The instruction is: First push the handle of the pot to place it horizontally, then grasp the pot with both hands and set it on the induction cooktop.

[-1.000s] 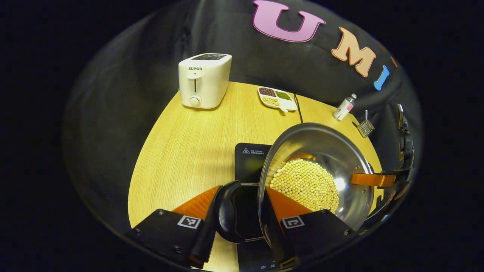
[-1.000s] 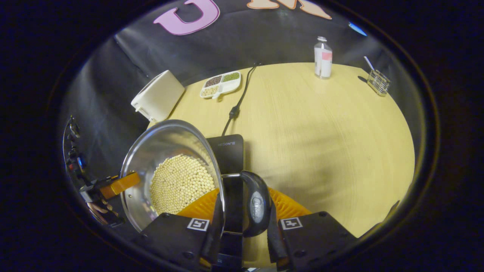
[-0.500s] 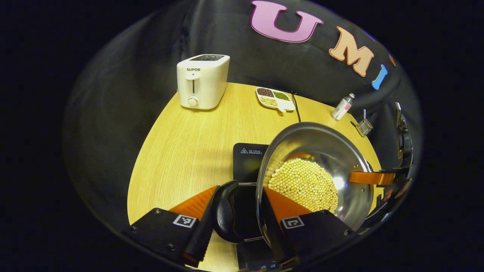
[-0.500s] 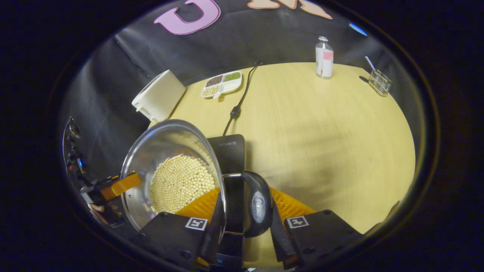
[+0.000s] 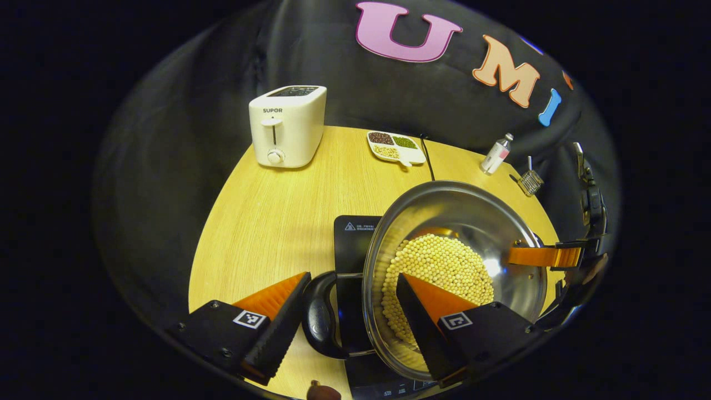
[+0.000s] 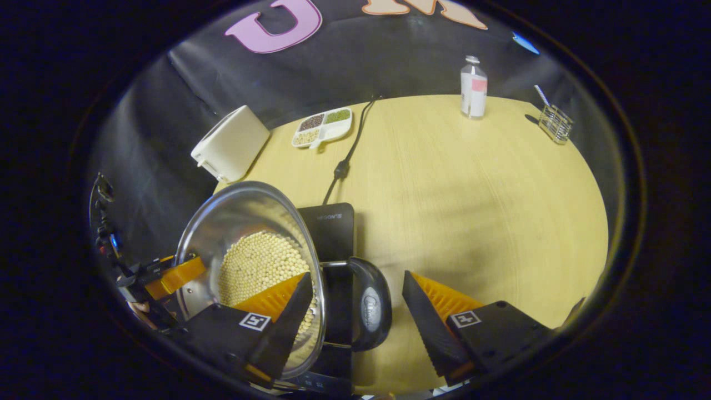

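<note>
A steel pot (image 5: 466,211) holding pale beans (image 5: 439,266) rests over the black induction cooktop (image 5: 355,239). My left gripper (image 5: 353,276) is open, one finger outside the pot's black side handle (image 5: 325,316) and the other over the beans inside the rim. In the right gripper view the pot (image 6: 239,216) is at the left on the cooktop (image 6: 333,228). My right gripper (image 6: 356,275) is open astride the other black handle (image 6: 369,311), touching neither side. Each gripper also appears across the pot: the right (image 5: 550,256), the left (image 6: 172,275).
On the round wooden table (image 6: 472,194) stand a white toaster (image 5: 286,125), a divided dish of beans (image 5: 395,147), a small bottle (image 6: 473,87) and a wire holder (image 6: 555,122) at the back. The cooktop's cable (image 6: 347,155) runs toward the dish.
Both grippers were shut on the pot's side handles and rim; now both have opened and let go. The pot has sunk slightly onto the cooktop.
</note>
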`<state>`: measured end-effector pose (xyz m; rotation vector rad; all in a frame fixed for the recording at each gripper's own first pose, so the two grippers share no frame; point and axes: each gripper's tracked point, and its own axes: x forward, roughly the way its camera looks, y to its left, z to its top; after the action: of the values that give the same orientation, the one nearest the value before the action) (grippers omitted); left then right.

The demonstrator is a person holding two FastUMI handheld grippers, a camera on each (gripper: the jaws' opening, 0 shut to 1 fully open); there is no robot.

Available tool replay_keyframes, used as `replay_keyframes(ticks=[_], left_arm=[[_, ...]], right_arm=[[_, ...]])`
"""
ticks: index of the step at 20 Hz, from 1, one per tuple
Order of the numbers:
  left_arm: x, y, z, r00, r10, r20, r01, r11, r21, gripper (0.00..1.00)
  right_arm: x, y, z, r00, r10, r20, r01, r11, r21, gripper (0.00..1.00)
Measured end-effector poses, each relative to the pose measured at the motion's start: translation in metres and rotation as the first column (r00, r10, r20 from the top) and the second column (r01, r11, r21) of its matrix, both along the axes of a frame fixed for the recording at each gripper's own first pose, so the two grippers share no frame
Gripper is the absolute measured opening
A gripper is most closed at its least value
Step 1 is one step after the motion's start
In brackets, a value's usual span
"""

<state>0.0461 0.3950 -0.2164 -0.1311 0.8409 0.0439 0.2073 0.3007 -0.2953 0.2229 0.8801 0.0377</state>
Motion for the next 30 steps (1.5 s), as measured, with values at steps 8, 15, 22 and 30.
replay_keyframes(ticks=[8, 15, 22, 30], left_arm=[[0.005, 0.004, 0.018, 0.999, -0.009, 0.047, 0.006, 0.997, 0.071, 0.98], [0.015, 0.003, 0.088, 0.977, -0.051, 0.209, -0.007, 0.963, 0.270, 0.98], [0.031, -0.088, 0.198, 0.870, -0.125, 0.478, -0.023, 0.956, 0.292, 0.97], [0.001, -0.260, 0.291, 0.669, -0.116, 0.734, -0.109, 0.961, 0.252, 0.97]], right_arm=[[0.005, 0.004, 0.019, 0.997, 0.040, 0.068, -0.041, 0.999, 0.023, 0.95], [0.014, -0.018, 0.099, 0.944, 0.080, 0.320, -0.079, 0.997, -0.016, 0.94], [-0.023, -0.050, 0.200, 0.810, 0.192, 0.554, -0.177, 0.981, -0.081, 0.94], [-0.090, -0.160, 0.272, 0.673, 0.222, 0.706, -0.139, 0.975, -0.174, 0.94]])
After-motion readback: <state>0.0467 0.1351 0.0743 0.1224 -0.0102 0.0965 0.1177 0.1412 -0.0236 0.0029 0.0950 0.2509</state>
